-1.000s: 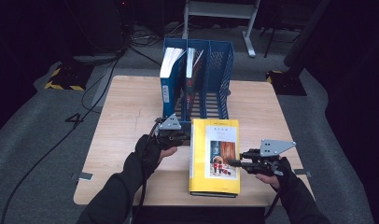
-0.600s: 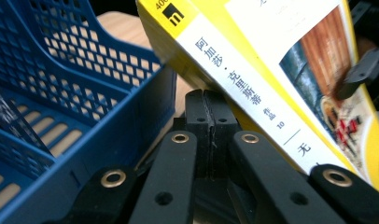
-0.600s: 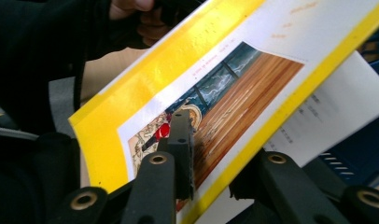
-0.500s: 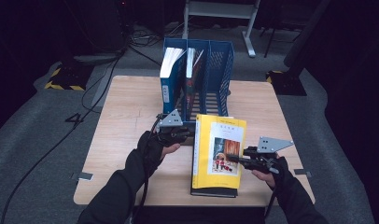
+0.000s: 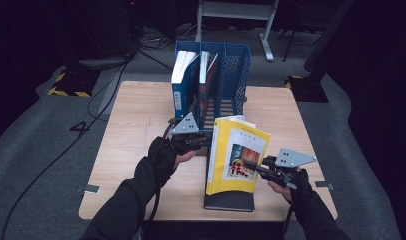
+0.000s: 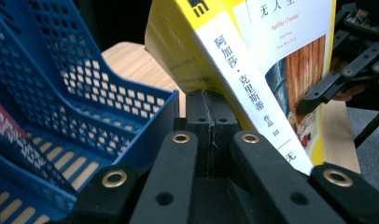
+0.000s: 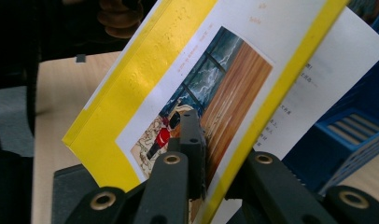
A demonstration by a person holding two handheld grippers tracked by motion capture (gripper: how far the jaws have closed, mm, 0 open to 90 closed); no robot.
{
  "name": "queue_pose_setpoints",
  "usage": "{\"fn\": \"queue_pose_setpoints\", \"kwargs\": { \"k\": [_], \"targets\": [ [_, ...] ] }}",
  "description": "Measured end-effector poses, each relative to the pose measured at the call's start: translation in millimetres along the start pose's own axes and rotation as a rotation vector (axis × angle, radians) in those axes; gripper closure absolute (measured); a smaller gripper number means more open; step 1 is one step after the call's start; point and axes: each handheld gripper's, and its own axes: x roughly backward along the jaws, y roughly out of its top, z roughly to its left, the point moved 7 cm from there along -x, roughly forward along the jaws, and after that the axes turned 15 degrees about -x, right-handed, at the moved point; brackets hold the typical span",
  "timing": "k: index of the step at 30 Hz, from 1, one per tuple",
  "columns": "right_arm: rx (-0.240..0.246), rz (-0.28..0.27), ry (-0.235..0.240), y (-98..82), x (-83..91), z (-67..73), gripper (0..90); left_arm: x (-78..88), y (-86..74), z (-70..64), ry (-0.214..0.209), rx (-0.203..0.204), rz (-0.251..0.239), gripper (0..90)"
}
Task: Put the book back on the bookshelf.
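Standing half-raised on its lower edge, the yellow book (image 5: pixel 237 160) leans over a dark book (image 5: pixel 229 201) that lies flat on the tabletop (image 5: pixel 136 125), with its cover turned toward the right hand and its long axis running from the near edge of the tabletop up toward the blue file rack (image 5: pixel 211 80). The left gripper (image 5: pixel 203 141) has its jaws together at the spine side, near the upper corner; in the left gripper view the pads meet just under the spine, and I think they pinch the edge of the book there, though the contact itself is partly hidden. The right gripper (image 5: pixel 248 165) holds the opposite, open side, its jaws having just been closing, and in the right gripper view they are clamped on the front cover (image 7: pixel 211 98), thin between the pads. The rack stands directly behind the book, closer to the left hand, and its right compartment (image 5: pixel 236 75) looks free, while two other books (image 5: pixel 183 82) stand in the left ones. So the book seems almost upright enough to go straight forward into that slot.
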Motion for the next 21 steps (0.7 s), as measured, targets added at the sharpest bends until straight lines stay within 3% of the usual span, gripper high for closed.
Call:
{"fn": "queue_pose_setpoints", "kwargs": {
  "k": [7, 10, 16, 21],
  "targets": [
    [0.046, -0.015, -0.044, -4.6, 6.2, 11.2, 85.0, 7.5, 2.1, -14.1, 0.010, -0.024, -0.009, 89.7],
    [0.090, -0.007, -0.053, -6.5, 8.3, 18.9, 85.2, 12.9, 2.3, -21.3, 0.023, -0.035, -0.019, 89.2],
    [0.121, -0.016, -0.065, -9.4, 12.0, 30.6, 87.4, 21.8, 6.2, -33.5, 0.022, -0.044, -0.049, 88.9],
    [0.126, -0.016, -0.052, -11.6, 15.4, 37.0, 88.1, 27.5, 6.3, -39.7, 0.018, -0.045, -0.061, 83.6]
  ]
}}
